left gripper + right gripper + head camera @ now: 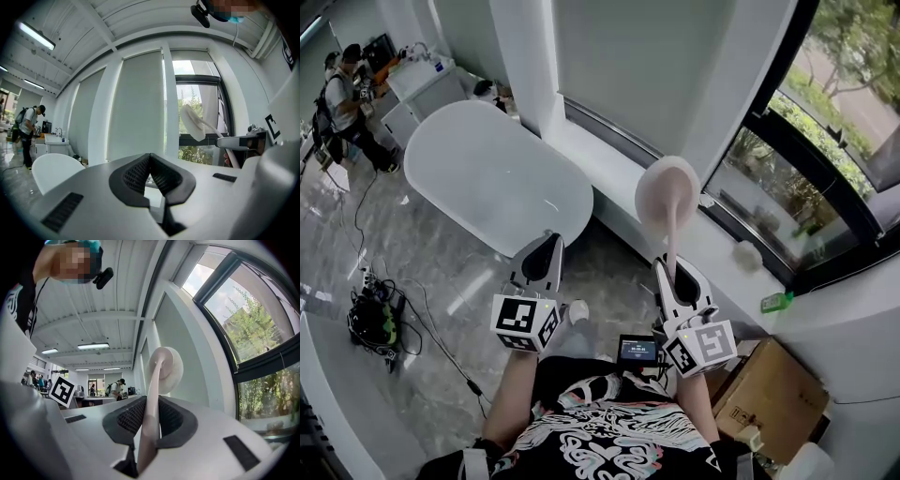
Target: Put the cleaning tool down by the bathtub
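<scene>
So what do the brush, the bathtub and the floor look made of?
The brush: pale pink handle looks like smooth moulded plastic; the round head looks soft and matte, perhaps sponge.
The bathtub: smooth white with a faint sheen, likely acrylic or enamel.
The floor: grey, veined and reflective, so polished stone or tile.

- Glossy grey marble-look floor (450, 272), with black cables (422, 323) trailing across it.
- White oval bathtub (487, 169) standing on the floor, close to the sill.
- White pillars (525, 56) alternate with grey blinds (647, 66), all drawn down.
- Dark-framed window (825, 159) at the right; green trees and daylight outside.
- Long white sill (712, 248) under the window.
- White counter (427, 80) beyond the tub, a person (347, 103) beside it.
- Cardboard box (773, 389) low at the right.
- White beamed ceiling (93, 28) with lit strip lights (36, 35).
</scene>
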